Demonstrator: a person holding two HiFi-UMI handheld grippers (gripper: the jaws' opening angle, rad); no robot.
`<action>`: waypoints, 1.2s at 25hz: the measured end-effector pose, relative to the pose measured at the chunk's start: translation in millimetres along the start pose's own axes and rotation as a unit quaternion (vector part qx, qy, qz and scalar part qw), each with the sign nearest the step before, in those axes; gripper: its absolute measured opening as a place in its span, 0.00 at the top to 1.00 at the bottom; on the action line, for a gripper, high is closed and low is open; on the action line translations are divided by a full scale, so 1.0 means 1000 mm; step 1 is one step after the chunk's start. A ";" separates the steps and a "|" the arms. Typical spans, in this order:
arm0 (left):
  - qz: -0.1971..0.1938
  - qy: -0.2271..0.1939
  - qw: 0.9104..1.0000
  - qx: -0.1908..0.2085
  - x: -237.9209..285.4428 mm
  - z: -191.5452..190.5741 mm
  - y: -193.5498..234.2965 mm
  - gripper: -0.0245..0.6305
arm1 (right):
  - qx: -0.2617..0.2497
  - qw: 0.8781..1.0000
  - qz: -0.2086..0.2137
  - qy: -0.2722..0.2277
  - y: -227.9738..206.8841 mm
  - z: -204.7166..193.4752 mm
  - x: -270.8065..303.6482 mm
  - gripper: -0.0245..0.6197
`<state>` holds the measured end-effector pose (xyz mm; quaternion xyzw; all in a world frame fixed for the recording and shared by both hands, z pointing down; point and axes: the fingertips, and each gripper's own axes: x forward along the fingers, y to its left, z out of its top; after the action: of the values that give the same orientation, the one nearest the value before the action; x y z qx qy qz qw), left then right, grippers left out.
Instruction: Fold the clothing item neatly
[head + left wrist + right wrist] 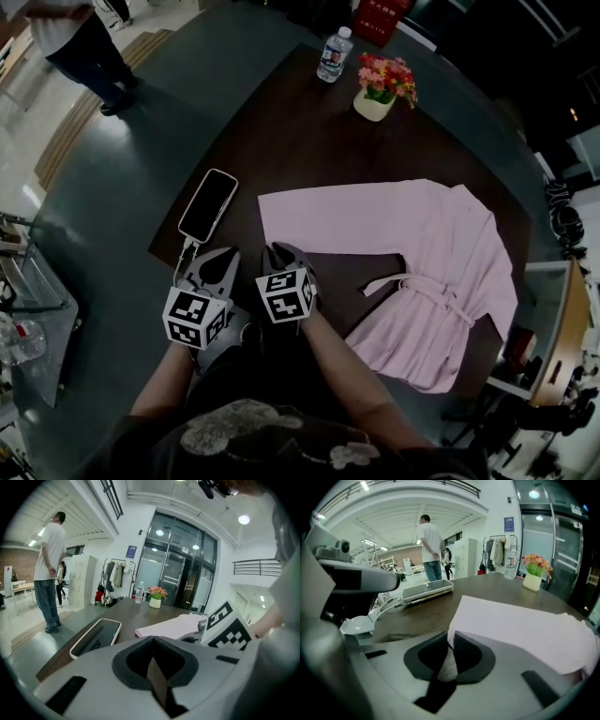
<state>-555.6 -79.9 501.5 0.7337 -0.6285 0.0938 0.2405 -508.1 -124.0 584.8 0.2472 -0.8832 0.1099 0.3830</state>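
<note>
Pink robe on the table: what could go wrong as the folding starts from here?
1. The right gripper seems to pinch only the very corner of the sleeve of the robe, so the cloth may slip out when lifted.
2. The phone lies close beside that sleeve end; a swung sleeve could knock it.
3. The tied belt may bunch under a fold.

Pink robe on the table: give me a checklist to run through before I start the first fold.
1. Robe spread flat on the table: ok.
2. Phone clear of the sleeve: ok.
3. Flowerpot and bottle away from the cloth: ok.
4. Left gripper holding cloth: not ok, fingers shut and empty.
5. Right gripper pinching the sleeve corner: cannot tell, fingers nearly together right at it.
</note>
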 end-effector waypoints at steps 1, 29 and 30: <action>-0.001 -0.001 1.000 0.002 -0.002 0.001 0.000 0.95 | 0.002 1.000 0.000 0.004 0.000 0.000 0.000 0.91; -0.107 -0.004 0.993 0.040 0.033 0.012 -0.149 0.95 | 0.082 0.981 -0.034 -0.173 -0.109 0.032 -0.204 0.93; -0.105 -0.004 0.994 0.040 0.038 0.013 -0.160 0.95 | 0.085 0.980 -0.033 -0.179 -0.119 0.030 -0.213 0.93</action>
<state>-395.6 -104.6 469.4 0.8051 -0.5448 0.0902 0.2167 -339.9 -162.3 409.2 0.3235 -0.9162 0.1257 0.2003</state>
